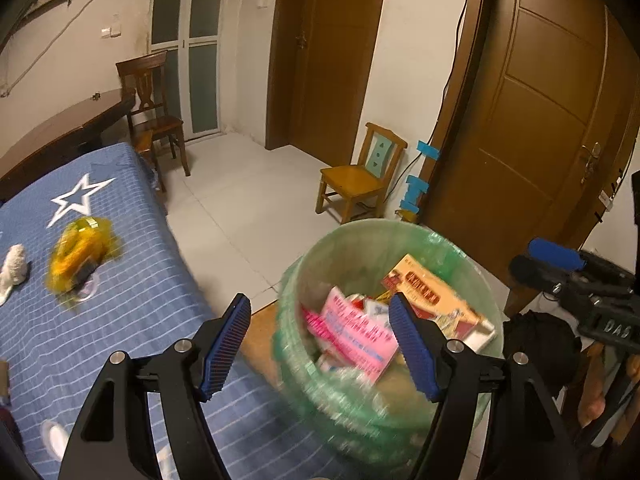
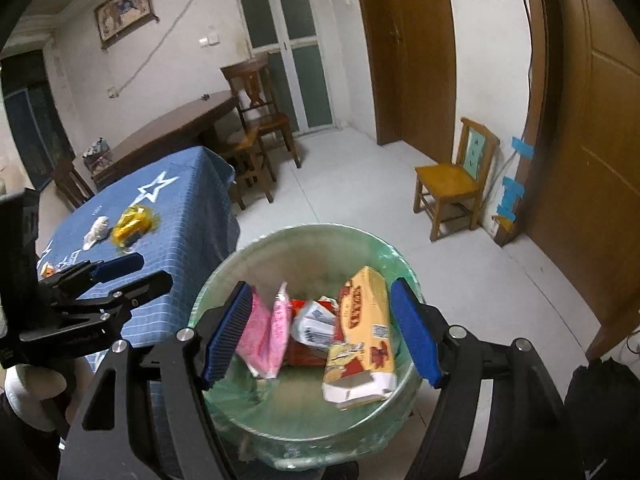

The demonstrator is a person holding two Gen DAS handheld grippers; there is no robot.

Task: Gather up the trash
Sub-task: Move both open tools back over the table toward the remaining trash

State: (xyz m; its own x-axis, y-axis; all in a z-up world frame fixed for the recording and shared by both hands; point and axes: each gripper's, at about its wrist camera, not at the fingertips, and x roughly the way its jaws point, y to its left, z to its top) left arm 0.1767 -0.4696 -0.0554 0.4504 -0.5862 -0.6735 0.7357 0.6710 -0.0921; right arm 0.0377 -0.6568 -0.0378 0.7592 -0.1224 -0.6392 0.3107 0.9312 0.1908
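Observation:
A trash bin with a green liner (image 1: 448, 248) (image 2: 360, 236) stands on the floor beside the table. It holds a pink packet (image 1: 356, 336) (image 2: 264, 332), a yellow-red box (image 1: 436, 300) (image 2: 366, 320) and other wrappers. My left gripper (image 1: 320, 348) is open and empty over the bin's left rim. My right gripper (image 2: 324, 332) is open and empty directly above the bin. A yellow crumpled wrapper (image 1: 80, 256) (image 2: 134, 222) and a white crumpled tissue (image 1: 14, 268) (image 2: 96, 230) lie on the blue tablecloth (image 1: 132, 312) (image 2: 188, 208).
A small light wooden chair (image 1: 360, 176) (image 2: 456, 180) stands by the wall. Dark wooden chairs (image 1: 154, 116) (image 2: 260, 120) and a brown table (image 1: 60, 132) (image 2: 168, 132) stand behind. Brown doors (image 1: 540, 120) are at the right. The left gripper (image 2: 116, 280) shows in the right wrist view.

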